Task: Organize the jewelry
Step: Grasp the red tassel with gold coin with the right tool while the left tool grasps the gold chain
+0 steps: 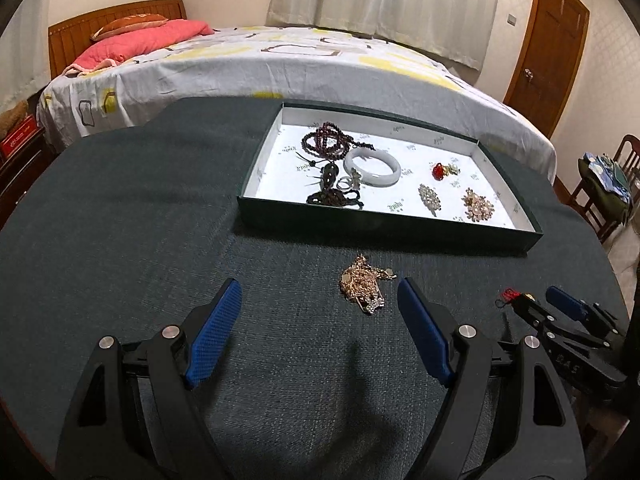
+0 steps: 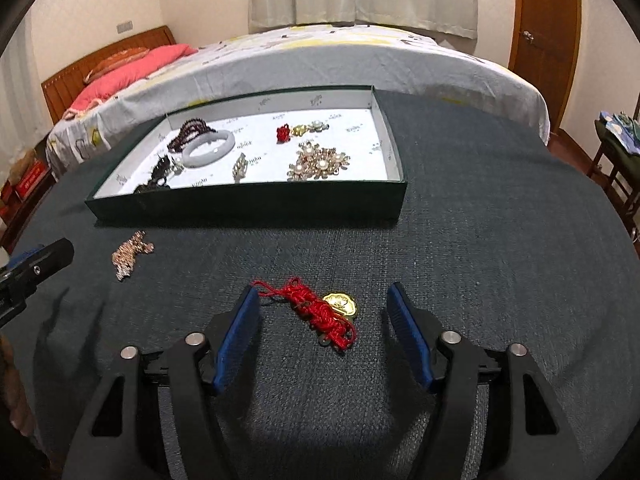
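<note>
A dark green tray [image 1: 384, 222] with a white lining sits on the dark table; it also shows in the right wrist view [image 2: 248, 206]. It holds dark beads [image 1: 326, 142], a white bangle [image 1: 373, 167], a red charm [image 1: 439, 171] and brooches [image 1: 477, 205]. A gold chain necklace [image 1: 364, 288] lies on the table before the tray, just ahead of my open left gripper [image 1: 320, 300]; it also shows in the right wrist view [image 2: 130, 254]. A red cord charm with a gold pendant [image 2: 322, 308] lies between the fingers of my open right gripper [image 2: 323, 300], which is seen from the left [image 1: 540, 306].
The table is covered in dark grey cloth [image 1: 120, 220]. A bed [image 1: 260, 64] with a patterned sheet stands right behind it. A wooden door [image 1: 548, 48] is at the back right, and a chair [image 1: 608, 196] with clothes stands to the right.
</note>
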`<control>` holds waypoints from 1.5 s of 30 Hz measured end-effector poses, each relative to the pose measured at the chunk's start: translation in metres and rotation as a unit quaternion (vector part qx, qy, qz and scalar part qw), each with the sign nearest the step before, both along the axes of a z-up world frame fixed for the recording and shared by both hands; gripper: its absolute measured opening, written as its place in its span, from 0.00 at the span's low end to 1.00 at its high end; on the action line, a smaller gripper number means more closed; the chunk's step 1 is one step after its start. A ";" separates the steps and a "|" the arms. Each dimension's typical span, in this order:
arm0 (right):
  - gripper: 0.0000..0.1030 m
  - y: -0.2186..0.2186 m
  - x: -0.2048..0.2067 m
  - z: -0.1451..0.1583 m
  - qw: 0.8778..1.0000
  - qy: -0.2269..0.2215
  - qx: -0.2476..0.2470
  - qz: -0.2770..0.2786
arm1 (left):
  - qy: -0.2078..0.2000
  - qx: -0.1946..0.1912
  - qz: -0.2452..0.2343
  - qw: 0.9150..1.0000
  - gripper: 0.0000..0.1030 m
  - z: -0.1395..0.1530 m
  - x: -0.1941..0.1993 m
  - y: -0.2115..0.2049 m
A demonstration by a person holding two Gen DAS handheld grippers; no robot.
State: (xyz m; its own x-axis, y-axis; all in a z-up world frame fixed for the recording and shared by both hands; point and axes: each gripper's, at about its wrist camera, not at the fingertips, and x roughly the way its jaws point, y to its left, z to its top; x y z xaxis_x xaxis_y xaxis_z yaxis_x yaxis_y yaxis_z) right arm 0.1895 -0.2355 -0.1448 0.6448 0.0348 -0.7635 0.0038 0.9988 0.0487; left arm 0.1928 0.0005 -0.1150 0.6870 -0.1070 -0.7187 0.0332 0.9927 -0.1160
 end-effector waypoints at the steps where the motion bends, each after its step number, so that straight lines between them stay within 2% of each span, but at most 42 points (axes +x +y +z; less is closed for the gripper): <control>1: 0.54 0.000 0.000 -0.002 1.000 0.004 0.000 0.000 | 0.000 0.000 -0.002 1.000 0.76 -0.001 0.001 -0.001; 4: 0.46 0.000 -0.001 -0.004 1.000 0.007 -0.008 0.001 | 0.001 0.000 -0.004 1.000 0.76 -0.002 0.003 -0.003; 7: 0.32 -0.002 -0.002 -0.003 1.000 0.008 -0.008 0.003 | 0.003 0.000 -0.007 1.000 0.76 -0.003 0.005 -0.005; 17: 0.21 -0.008 -0.006 0.004 1.000 -0.008 0.005 -0.001 | 0.014 0.003 -0.030 0.999 0.76 -0.012 0.014 -0.022; 21: 0.20 -0.012 -0.007 0.006 1.000 -0.012 0.013 -0.006 | 0.021 0.007 -0.039 0.999 0.76 -0.018 0.021 -0.028; 23: 0.20 -0.015 -0.007 0.007 1.000 -0.016 0.019 -0.009 | 0.025 0.008 -0.041 0.999 0.73 -0.022 0.025 -0.029; 25: 0.20 -0.017 -0.008 0.008 1.000 -0.019 0.023 -0.011 | 0.030 0.009 -0.044 0.999 0.62 -0.025 0.028 -0.030; 27: 0.20 -0.017 -0.008 0.010 0.999 -0.021 0.025 -0.011 | 0.039 0.011 -0.049 0.998 0.55 -0.030 0.032 -0.032; 36: 0.20 -0.020 -0.008 0.011 0.999 -0.024 0.039 -0.010 | 0.040 0.020 -0.057 0.997 0.51 -0.038 0.038 -0.036; 38: 0.20 -0.020 -0.007 0.010 0.999 -0.023 0.042 -0.011 | 0.038 0.022 -0.060 0.997 0.42 -0.038 0.039 -0.035; 40: 0.20 -0.020 -0.007 0.009 0.999 -0.022 0.045 -0.011 | 0.037 0.023 -0.063 0.997 0.28 -0.038 0.040 -0.033; 42: 0.20 -0.021 -0.007 0.008 0.999 -0.022 0.048 -0.012 | 0.037 0.017 -0.069 0.997 0.20 -0.037 0.041 -0.030; 45: 0.20 -0.021 -0.006 0.006 0.998 -0.020 0.051 -0.011 | 0.035 0.010 -0.074 0.997 0.17 -0.037 0.041 -0.027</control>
State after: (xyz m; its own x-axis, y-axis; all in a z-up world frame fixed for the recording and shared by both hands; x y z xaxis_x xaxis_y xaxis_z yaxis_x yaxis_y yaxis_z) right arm 0.1832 -0.2560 -0.1385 0.6759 0.0966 -0.7306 0.0224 0.9882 0.1514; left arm 0.2335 -0.0265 -0.1520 0.6126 -0.1897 -0.7673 0.1728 0.9794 -0.1043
